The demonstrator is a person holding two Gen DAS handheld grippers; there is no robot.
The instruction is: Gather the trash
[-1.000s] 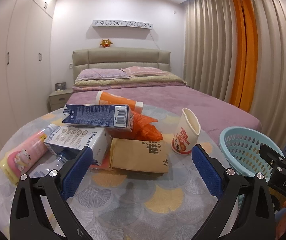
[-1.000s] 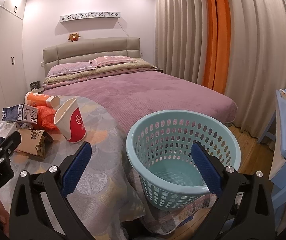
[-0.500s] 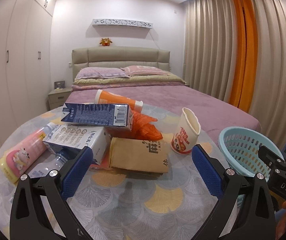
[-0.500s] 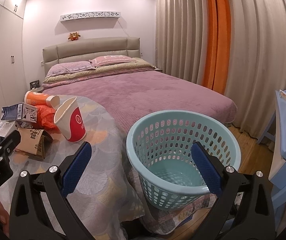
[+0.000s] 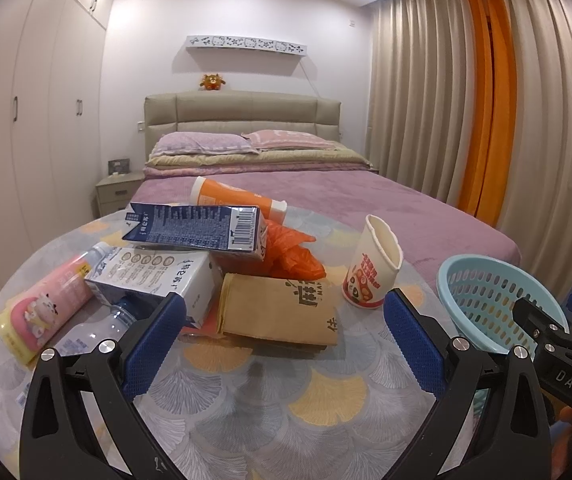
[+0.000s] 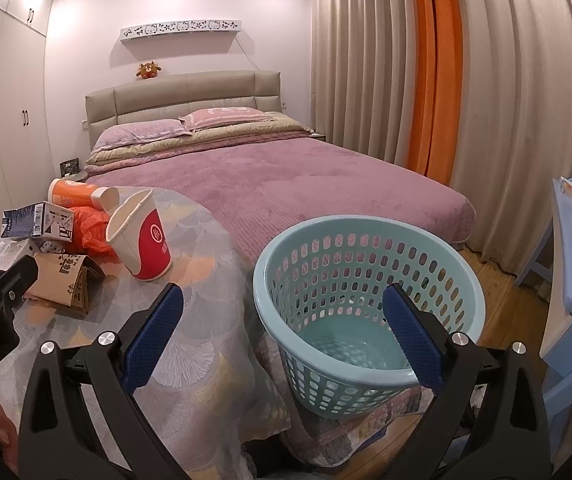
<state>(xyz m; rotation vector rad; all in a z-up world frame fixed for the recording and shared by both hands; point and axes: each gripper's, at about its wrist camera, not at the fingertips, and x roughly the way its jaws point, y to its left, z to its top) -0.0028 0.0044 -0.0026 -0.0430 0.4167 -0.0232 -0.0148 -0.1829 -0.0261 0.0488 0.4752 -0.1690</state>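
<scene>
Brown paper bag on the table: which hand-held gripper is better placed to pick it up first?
Left. The left hand-held gripper is open and faces the brown paper bag directly. The right hand-held gripper is open over the blue basket, off to the side.

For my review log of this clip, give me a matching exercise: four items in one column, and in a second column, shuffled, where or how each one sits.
Things:
1. blue carton
2. paper cup
3. brown paper bag
4. basket

States:
A. empty, beside the table
B. lying flat on the tablecloth in front of the pile
C. on top of the pile
D. standing apart from the pile, tilted

Pairs: 1-C, 2-D, 3-B, 4-A
</scene>
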